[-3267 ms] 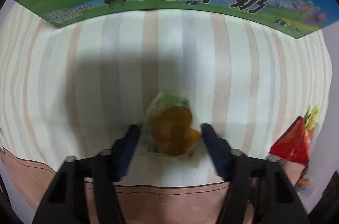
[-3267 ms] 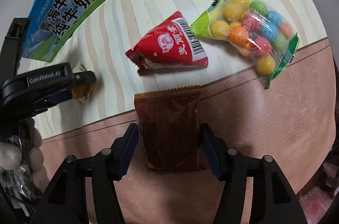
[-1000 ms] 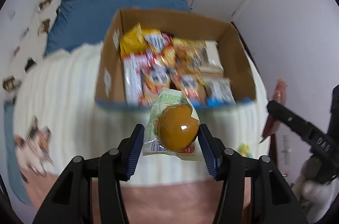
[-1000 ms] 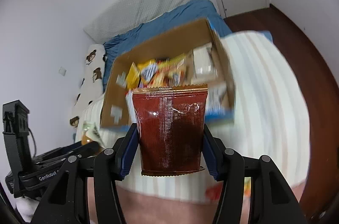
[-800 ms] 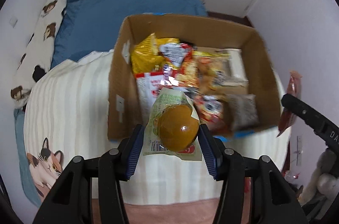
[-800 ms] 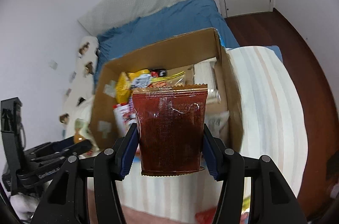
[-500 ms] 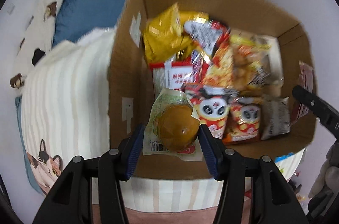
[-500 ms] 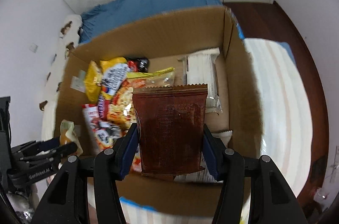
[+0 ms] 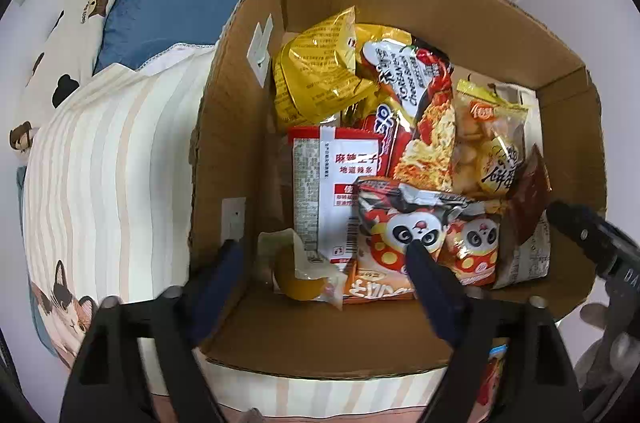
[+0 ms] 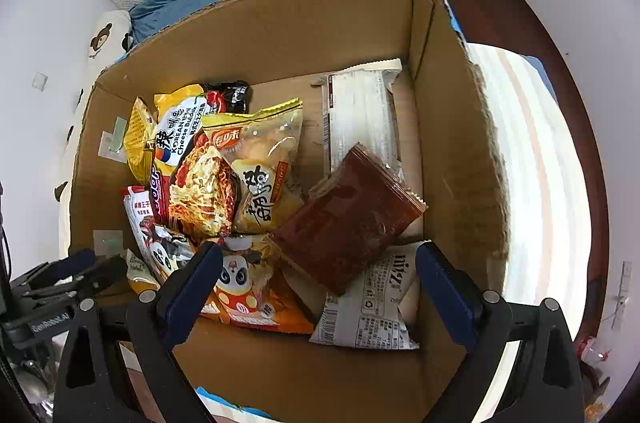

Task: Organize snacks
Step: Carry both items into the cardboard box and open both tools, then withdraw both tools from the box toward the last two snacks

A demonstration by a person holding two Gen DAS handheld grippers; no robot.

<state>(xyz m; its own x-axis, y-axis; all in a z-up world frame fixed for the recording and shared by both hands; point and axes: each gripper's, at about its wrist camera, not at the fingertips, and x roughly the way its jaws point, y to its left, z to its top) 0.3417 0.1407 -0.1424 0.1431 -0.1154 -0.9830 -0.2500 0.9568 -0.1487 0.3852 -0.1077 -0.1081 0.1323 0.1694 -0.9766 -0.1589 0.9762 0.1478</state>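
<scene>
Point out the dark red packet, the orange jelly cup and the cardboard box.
dark red packet (image 10: pixel 348 219), right wrist view, middle of its face.
orange jelly cup (image 9: pixel 298 279), left wrist view, orange body.
cardboard box (image 10: pixel 304 35), right wrist view, far inner wall.

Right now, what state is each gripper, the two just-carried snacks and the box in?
left gripper: open, jaws just opened, nothing held
right gripper: open, jaws just opened, nothing held
orange jelly cup: released, in box
dark red packet: released, tilted on other packets
cardboard box: open-topped, part-filled
</scene>
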